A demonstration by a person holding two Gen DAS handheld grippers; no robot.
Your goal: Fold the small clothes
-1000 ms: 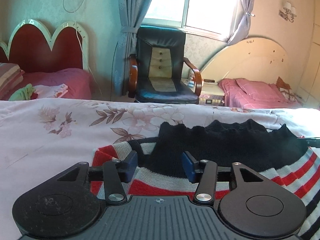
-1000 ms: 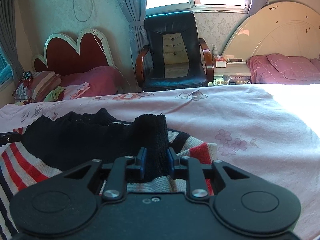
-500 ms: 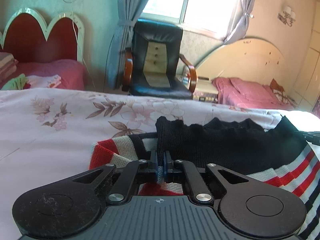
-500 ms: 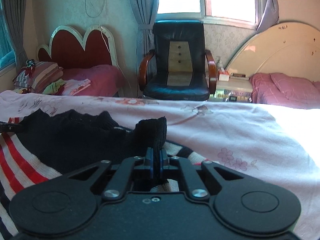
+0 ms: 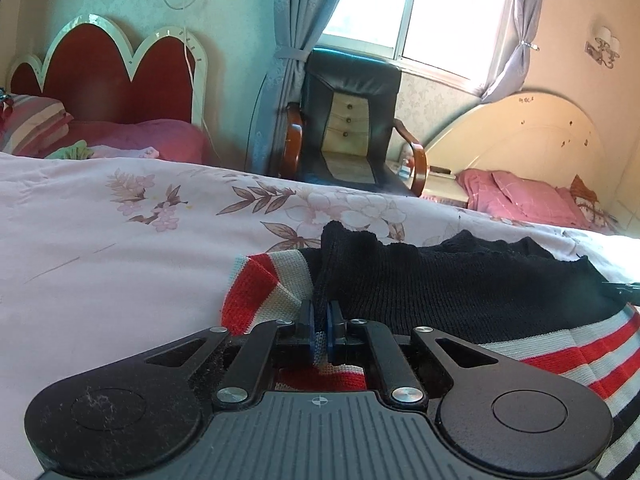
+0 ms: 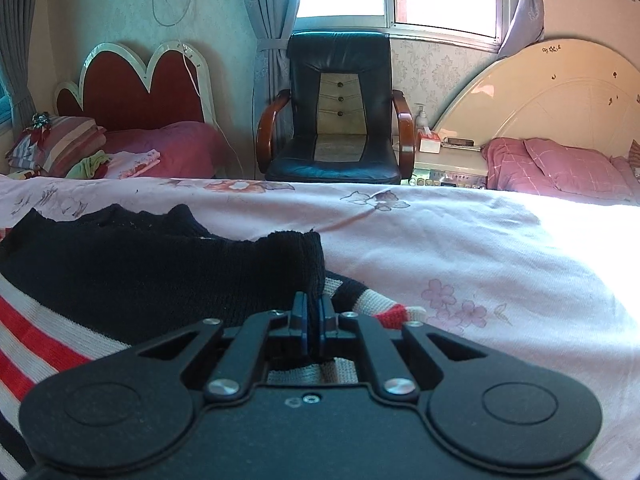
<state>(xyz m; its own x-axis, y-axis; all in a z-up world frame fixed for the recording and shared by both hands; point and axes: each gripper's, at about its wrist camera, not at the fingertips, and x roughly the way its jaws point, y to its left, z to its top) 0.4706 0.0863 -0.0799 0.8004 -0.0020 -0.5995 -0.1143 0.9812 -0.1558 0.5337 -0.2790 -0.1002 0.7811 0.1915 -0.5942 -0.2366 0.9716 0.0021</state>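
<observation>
Both near corners of the striped sweater (image 5: 472, 280) are pinched, so the fold is set to begin. It lies on the bed (image 5: 100, 248), black part toward the far side, red and white bands near the person. To do this well, I'd lift both corners together at the same height, carry them evenly toward the far edge, and keep the knit taut between the hands so no ridge forms. The left tongs (image 5: 319, 328) are clenched almost shut, with a thin fold of striped and black knit caught between the blue pads (image 5: 307, 330). The right tongs (image 6: 313, 326) are equally tight on the dark knit at the opposite corner.
</observation>
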